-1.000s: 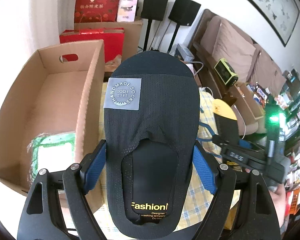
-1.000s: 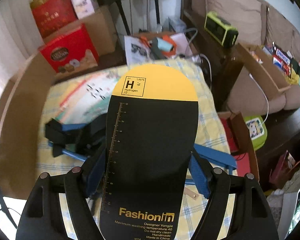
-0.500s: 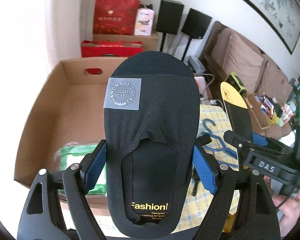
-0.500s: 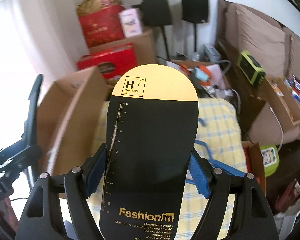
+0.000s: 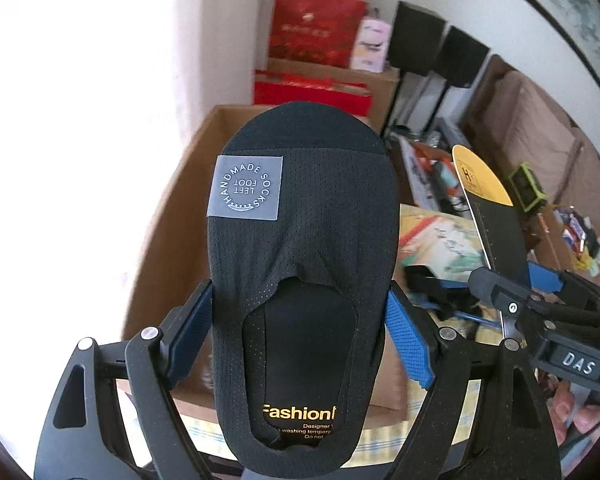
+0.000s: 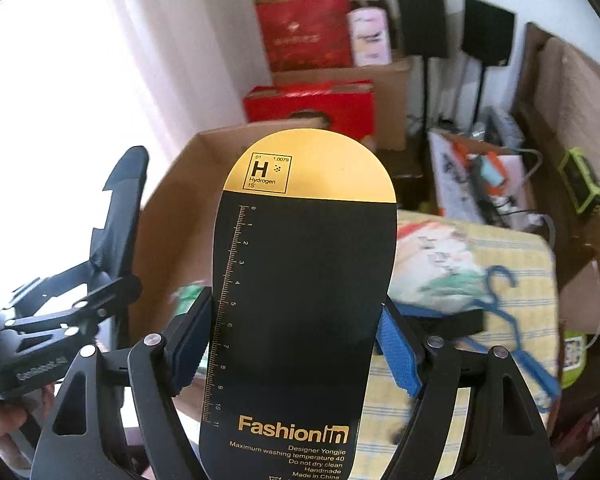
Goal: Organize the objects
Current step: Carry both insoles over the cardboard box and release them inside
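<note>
Cardboard box [image 6: 168, 236]: open, far left, likely drop spot.
Left tongs [image 5: 300, 332]: closed on black sock [image 5: 300, 248]; soft fabric could slip.
Right tongs [image 6: 296, 340]: closed on stiff card [image 6: 304, 300]; could snag box rim.

Sock [image 5: 300, 240] patch: "HANDMADE SOCKS", "LEFT FOOT"
Sock insert: "Fashion"
Card [image 6: 300, 300] top: "H", "Hydrogen", "01", "1.0079"
Card ruler: 0 to 11
Card foot: "FashionIn", "Designer Yongjie", "Maximum washing temperature 40", "Do not dry clean", "Handmade", "Made in China"
Right tongs [image 5: 500, 276] body: "DAS"
</note>
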A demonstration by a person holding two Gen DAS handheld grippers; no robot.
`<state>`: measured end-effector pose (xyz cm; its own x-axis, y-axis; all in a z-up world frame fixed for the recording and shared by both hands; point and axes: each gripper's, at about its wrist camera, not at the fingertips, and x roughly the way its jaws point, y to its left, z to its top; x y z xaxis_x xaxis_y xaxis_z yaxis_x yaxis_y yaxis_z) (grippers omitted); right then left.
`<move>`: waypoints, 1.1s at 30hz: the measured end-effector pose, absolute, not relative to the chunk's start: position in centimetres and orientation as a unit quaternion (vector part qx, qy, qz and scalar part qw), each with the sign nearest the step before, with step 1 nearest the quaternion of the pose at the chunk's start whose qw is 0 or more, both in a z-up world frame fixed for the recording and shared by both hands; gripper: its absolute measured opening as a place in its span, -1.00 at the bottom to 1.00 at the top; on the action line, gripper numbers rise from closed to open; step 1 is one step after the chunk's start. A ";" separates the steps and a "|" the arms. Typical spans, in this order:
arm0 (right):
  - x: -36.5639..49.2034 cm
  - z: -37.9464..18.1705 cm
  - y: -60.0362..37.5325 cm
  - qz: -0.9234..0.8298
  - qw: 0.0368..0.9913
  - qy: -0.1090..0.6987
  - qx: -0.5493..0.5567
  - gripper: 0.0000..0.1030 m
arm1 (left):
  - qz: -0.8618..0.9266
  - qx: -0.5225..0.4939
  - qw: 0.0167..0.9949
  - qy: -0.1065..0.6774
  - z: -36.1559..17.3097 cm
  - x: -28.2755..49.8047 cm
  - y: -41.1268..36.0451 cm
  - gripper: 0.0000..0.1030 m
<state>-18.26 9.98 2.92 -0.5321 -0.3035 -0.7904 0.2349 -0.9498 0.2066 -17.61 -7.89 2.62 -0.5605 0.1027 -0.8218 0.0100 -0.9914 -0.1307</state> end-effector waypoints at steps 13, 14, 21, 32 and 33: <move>-21.5 0.2 2.7 -0.839 0.194 -0.059 0.505 0.50 | 0.860 -0.500 0.001 -0.100 -0.9 -19.4 -13.9 0.55; -21.9 0.1 2.3 -0.838 0.193 -0.059 0.508 0.50 | 0.861 -0.499 -0.004 -0.103 -0.9 -19.3 -14.5 0.55; -24.0 -1.4 0.2 -0.827 0.196 -0.076 0.522 0.50 | 0.868 -0.480 -0.013 -0.126 0.4 -18.5 -17.7 0.55; -25.9 -4.6 -3.0 -0.827 0.179 -0.057 0.530 0.67 | 0.875 -0.466 -0.021 -0.130 1.5 -18.7 -19.0 0.55; -25.9 -4.5 -3.0 -0.828 0.183 -0.059 0.527 0.68 | 0.874 -0.467 -0.021 -0.130 1.5 -18.8 -19.0 0.55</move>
<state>-25.86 -3.01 -4.47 -0.3772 -0.3647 -0.8513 0.2403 -0.9263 0.2903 -18.79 -18.97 1.47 -0.5631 0.0854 -0.8220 0.1579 -0.9652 -0.2085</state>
